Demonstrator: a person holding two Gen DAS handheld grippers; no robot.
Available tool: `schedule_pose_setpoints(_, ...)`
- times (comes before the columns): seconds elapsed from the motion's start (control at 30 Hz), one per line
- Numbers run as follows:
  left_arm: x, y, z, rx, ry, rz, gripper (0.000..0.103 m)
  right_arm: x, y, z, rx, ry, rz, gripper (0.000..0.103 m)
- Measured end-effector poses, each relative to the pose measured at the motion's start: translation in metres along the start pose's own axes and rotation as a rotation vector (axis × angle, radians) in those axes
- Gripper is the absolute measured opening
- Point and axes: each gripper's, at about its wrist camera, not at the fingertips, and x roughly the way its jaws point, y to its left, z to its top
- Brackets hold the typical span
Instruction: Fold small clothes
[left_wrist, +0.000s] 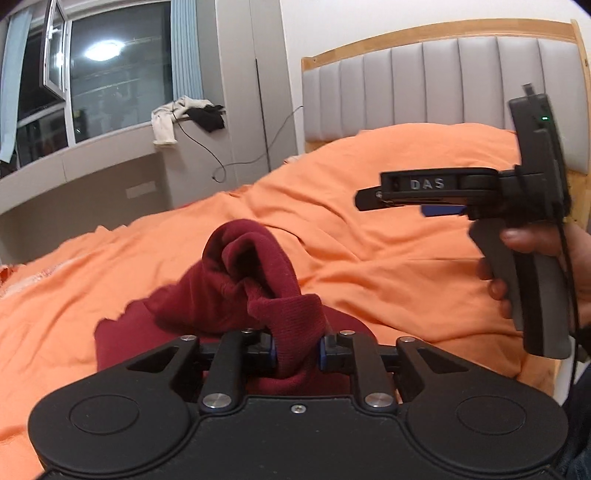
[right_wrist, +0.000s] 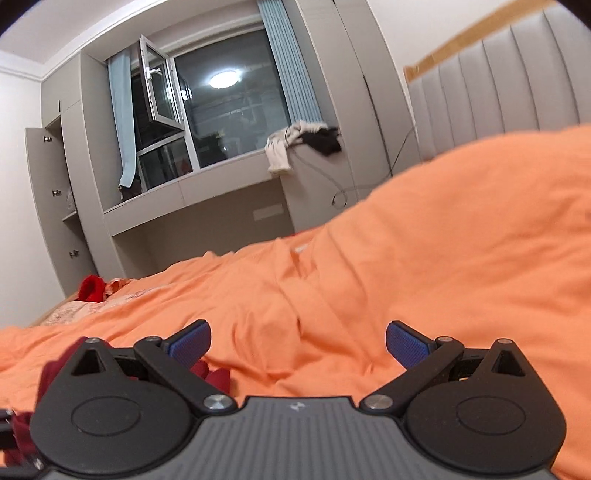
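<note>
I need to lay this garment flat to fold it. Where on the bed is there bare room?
Bare orange duvet lies ahead of the open right gripper, bordered by the raised hump near the grey headboard and a red item at the far edge. It is crowded at the left gripper, where the maroon garment is bunched.

We see ribbed maroon knit garment, matt orange cotton-like duvet, padded grey leatherette headboard framed in wood.
</note>
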Motion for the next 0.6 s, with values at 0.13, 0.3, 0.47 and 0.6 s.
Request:
schedule_pose_setpoints(0.13, -0.010, 0.005, -0.007, -0.016, -0.001, -0.086, 0.058, 0.006, -0.002, -0.005, 0.086, 0.013, 0.098, 0.103)
schedule_pose_setpoints(0.3, -0.033, 0.016, -0.016, -0.005, -0.063, -0.138, 0.083, 0.009, 0.000, -0.007, 0.162, -0.009, 0.220, 0.103)
schedule_pose_setpoints(0.47, -0.045, 0.028, -0.027, -0.031, -0.106, -0.112, 0.090, 0.021, 0.015, -0.011, 0.129, 0.017, 0.280, 0.103)
schedule_pose_setpoints(0.6, -0.055, 0.039, -0.041, -0.054, -0.139, -0.054, 0.098, 0.035, 0.034, -0.020, 0.050, 0.074, 0.321, 0.103)
